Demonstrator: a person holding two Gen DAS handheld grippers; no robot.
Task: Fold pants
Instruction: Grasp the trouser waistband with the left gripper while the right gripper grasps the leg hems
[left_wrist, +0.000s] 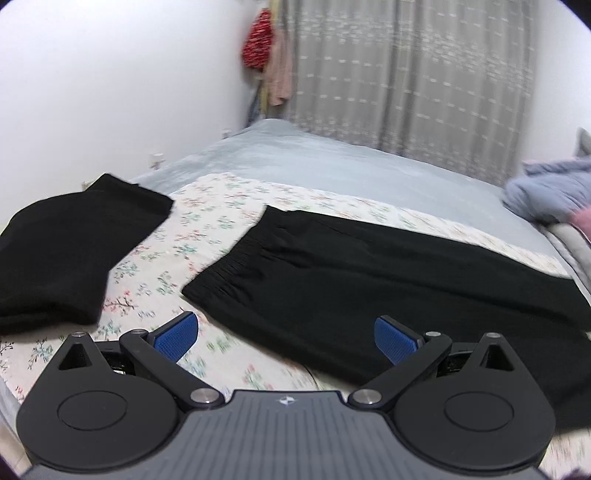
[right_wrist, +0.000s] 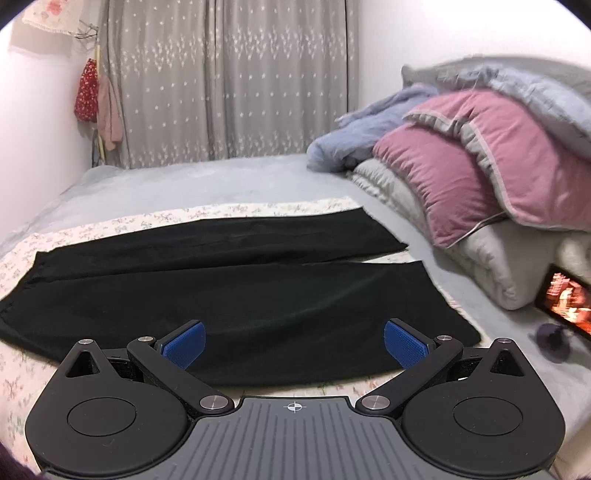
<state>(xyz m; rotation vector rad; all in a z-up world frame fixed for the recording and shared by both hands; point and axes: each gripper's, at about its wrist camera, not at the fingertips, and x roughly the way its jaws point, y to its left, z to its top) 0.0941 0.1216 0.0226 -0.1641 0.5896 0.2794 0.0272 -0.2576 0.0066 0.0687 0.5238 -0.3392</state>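
Black pants (left_wrist: 369, 273) lie spread flat on a floral sheet (left_wrist: 207, 225) on the bed, their gathered waistband (left_wrist: 236, 258) at the left. In the right wrist view both legs (right_wrist: 221, 291) stretch to the right, side by side with a narrow gap between them. My left gripper (left_wrist: 286, 338) is open and empty, just above the near edge of the pants by the waist. My right gripper (right_wrist: 293, 345) is open and empty, over the near leg.
A folded black garment (left_wrist: 66, 251) lies at the left on the floral sheet. Piled pillows and quilts (right_wrist: 480, 158) sit at the right end of the bed, with a lit phone screen (right_wrist: 565, 299) beside them. Grey curtains (right_wrist: 229, 81) hang behind.
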